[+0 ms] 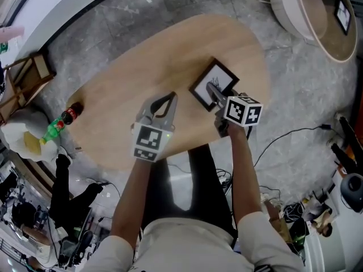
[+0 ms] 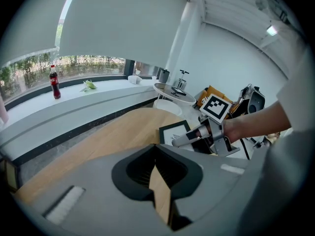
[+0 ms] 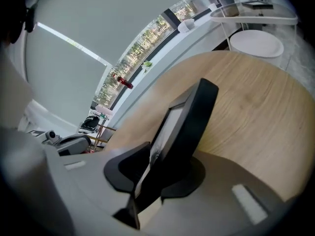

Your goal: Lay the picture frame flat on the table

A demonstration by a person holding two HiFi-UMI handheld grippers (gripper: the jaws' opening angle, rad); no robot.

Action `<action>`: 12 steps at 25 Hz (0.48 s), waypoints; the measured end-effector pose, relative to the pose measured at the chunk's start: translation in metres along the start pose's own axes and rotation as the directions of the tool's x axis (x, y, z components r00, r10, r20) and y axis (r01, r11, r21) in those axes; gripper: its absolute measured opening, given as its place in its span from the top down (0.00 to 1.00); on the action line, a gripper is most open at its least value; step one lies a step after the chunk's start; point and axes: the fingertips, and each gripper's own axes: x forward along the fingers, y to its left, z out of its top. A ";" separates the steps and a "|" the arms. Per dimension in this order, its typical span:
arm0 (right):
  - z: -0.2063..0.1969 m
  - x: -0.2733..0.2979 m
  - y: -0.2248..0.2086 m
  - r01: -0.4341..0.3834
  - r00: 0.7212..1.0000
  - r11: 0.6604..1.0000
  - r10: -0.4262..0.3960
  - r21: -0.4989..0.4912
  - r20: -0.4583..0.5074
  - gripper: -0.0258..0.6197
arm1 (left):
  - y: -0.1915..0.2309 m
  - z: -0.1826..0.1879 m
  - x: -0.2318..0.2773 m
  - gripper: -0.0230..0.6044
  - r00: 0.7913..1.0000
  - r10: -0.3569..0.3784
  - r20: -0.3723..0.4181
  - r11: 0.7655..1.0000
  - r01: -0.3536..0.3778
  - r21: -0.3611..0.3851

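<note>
A black picture frame (image 1: 219, 77) with a white sketch rests on the right part of the oval wooden table (image 1: 119, 89). In the left gripper view the frame (image 2: 171, 130) looks low and nearly flat. My right gripper (image 1: 211, 90) reaches onto its near edge. In the right gripper view the frame (image 3: 189, 114) stands between the jaws, which look slightly parted; the right gripper (image 3: 167, 157) is open around it. My left gripper (image 1: 169, 98) hovers over the table's middle, left of the frame, shut and empty (image 2: 157, 162).
A cola bottle (image 1: 71, 112) and a green bottle (image 1: 53, 130) lie beyond the table's left end. A wooden crate (image 1: 27, 79) stands farther left. A round white side table (image 1: 309, 13) is at the upper right. Cables (image 1: 295, 134) run over the floor on the right.
</note>
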 end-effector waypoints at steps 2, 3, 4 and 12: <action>-0.003 0.000 -0.001 -0.017 1.000 1.000 0.017 0.020 -0.003 0.83 | -0.001 0.000 0.001 0.95 1.000 0.002 -0.003 1.000 -0.002 0.000; -0.005 0.000 -0.002 -0.026 1.000 0.999 0.026 0.030 -0.005 0.83 | -0.001 -0.001 0.003 0.95 1.000 0.003 -0.005 1.000 -0.003 -0.001; -0.006 0.000 -0.002 -0.036 0.999 0.999 0.036 0.040 -0.005 0.83 | -0.002 -0.002 0.004 0.95 1.000 0.002 -0.010 1.000 -0.002 -0.001; -0.013 0.003 -0.011 -0.051 0.999 0.995 0.052 0.088 -0.008 0.72 | -0.005 -0.023 0.045 0.95 0.997 -0.048 -0.068 0.999 0.049 0.014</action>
